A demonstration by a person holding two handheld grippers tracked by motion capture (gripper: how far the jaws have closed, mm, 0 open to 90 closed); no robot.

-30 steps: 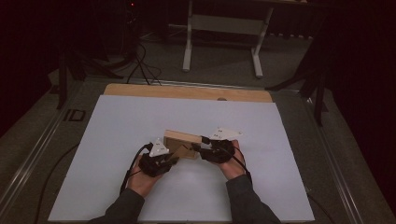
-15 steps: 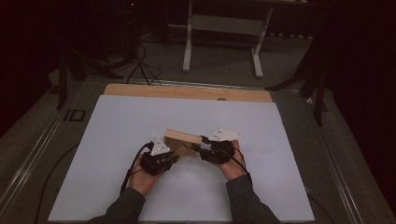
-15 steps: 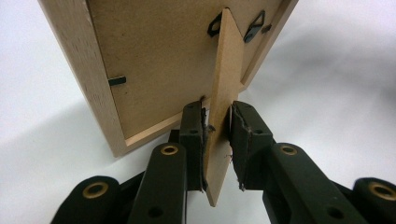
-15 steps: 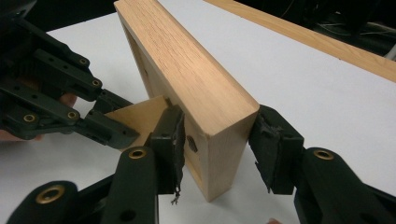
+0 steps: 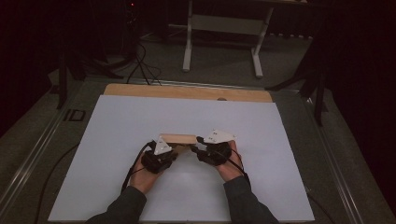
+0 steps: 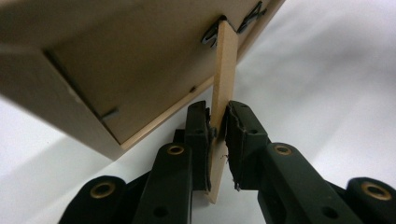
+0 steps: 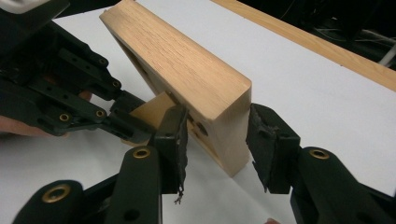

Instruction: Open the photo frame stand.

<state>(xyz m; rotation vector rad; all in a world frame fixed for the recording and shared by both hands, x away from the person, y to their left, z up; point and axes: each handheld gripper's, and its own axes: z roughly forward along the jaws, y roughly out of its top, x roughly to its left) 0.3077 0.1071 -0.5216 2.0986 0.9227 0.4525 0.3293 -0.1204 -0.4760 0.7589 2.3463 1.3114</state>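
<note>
Wooden frame point(image 5: 176, 138) held off the white worktop point(image 5: 116, 121), near the middle of its near half. Left gripper point(image 6: 218, 122) jaws, just closing, pinch the frame's thin flap point(image 6: 223, 79). Right gripper point(image 7: 215, 135) jaws, also closing, straddle the frame's end; contact unclear.

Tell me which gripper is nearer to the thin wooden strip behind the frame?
Left. The left gripper has its jaws clamped on the thin wooden strip; the right gripper straddles the wooden frame edge beside it.
</note>
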